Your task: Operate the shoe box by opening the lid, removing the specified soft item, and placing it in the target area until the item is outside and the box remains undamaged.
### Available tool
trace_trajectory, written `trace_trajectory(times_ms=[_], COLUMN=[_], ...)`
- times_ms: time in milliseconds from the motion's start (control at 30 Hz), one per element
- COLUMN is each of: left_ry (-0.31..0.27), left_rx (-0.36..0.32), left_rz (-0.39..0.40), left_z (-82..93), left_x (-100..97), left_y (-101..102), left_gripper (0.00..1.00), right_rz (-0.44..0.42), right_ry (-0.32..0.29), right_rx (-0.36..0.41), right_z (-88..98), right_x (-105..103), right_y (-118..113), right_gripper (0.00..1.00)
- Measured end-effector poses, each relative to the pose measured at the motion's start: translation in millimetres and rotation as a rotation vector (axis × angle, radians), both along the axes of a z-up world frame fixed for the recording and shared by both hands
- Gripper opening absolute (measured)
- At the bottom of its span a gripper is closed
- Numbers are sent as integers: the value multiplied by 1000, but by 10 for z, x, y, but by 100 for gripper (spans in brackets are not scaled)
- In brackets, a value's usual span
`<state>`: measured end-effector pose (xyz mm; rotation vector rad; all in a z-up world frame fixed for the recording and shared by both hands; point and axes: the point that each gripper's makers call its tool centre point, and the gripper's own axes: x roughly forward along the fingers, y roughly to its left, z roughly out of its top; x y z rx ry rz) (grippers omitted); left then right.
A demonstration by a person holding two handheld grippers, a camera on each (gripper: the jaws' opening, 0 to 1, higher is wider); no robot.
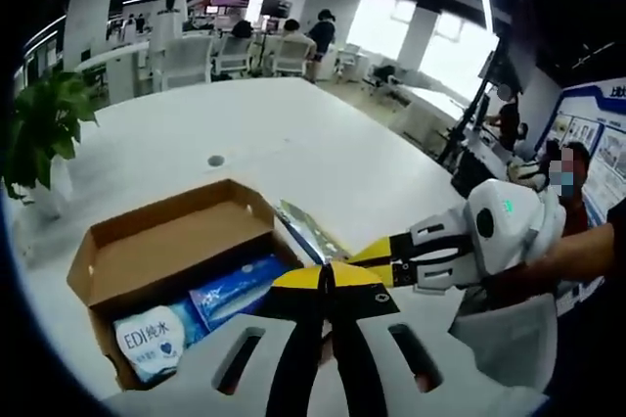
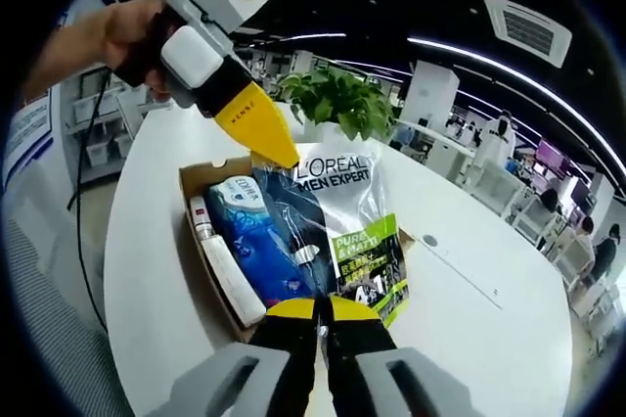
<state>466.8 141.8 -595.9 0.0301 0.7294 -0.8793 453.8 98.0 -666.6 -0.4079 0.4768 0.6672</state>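
Low in the right gripper view, your right gripper (image 2: 324, 311) jaws are shut on the L'Oreal pouch (image 2: 342, 231). Your left gripper (image 2: 284, 158) pinches its far top end. The pouch stretches lengthwise between them, above the open shoe box (image 2: 210, 260) on the tabletop (image 2: 489, 319).

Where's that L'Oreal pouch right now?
In the right gripper view, the pouch hangs above the open box, pinched between the left gripper at its top and the right gripper at its bottom.
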Motion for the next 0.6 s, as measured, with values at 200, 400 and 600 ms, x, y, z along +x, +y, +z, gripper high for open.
trace_trajectory(times_ms=[200,400,600], left_ry=[16,30,48], left_rx=[15,36,53], left_rz=[-15,-27,-37], left_z=[-101,-224,-341], left_x=[-14,-47,-65], left_y=[-95,-164,-229], left_gripper=[0,0,0], right_rz=[-16,-17,-22], right_ry=[17,28,45], right_rx=[1,-10,-18], right_z=[-94,-202,-301], right_x=[-31,-64,-84], right_y=[-96,-187,-270], right_gripper=[0,0,0])
